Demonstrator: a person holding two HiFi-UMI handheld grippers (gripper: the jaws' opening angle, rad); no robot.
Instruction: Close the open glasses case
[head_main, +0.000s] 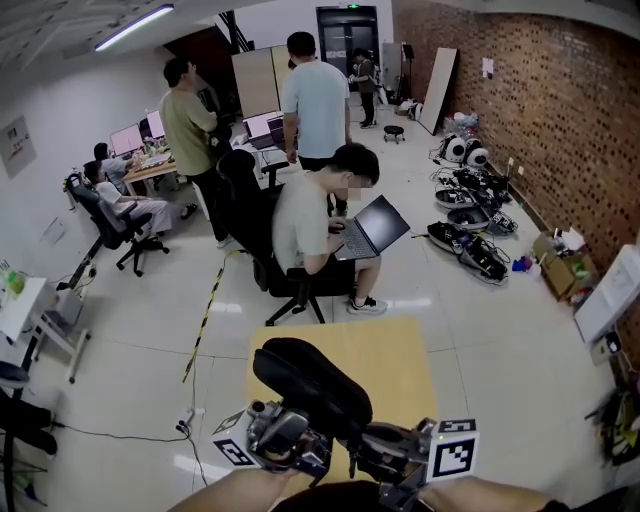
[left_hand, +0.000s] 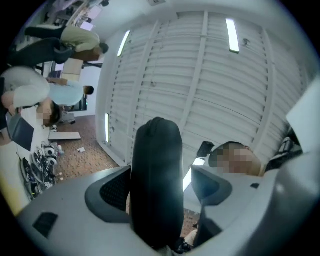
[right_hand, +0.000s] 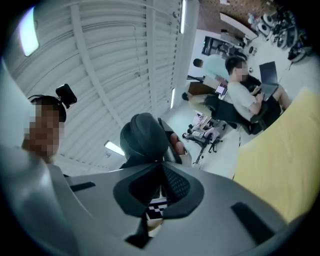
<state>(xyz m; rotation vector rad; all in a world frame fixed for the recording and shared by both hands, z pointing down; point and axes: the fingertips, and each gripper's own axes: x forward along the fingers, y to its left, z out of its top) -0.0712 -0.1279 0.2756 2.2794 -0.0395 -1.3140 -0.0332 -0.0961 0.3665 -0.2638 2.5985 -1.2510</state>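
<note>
left gripper (left_hand: 161, 192) grasps the black glasses case (head_main: 312, 385) by its lower end, raised above the near edge of the yellow table (head_main: 400, 345). right gripper (right_hand: 162, 186), also over that edge, is clenched on nothing visible. case halves appear together, so closing looks nearly complete. next: verify the seam, then lower the case to the table.

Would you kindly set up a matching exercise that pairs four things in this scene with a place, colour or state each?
Things:
1. case
2. right gripper
3. table
4. laptop

Matches:
a. yellow
b. on the lap of a seated person
c. between the jaws of the left gripper
d. shut

Pairs: 1-c, 2-d, 3-a, 4-b
</note>
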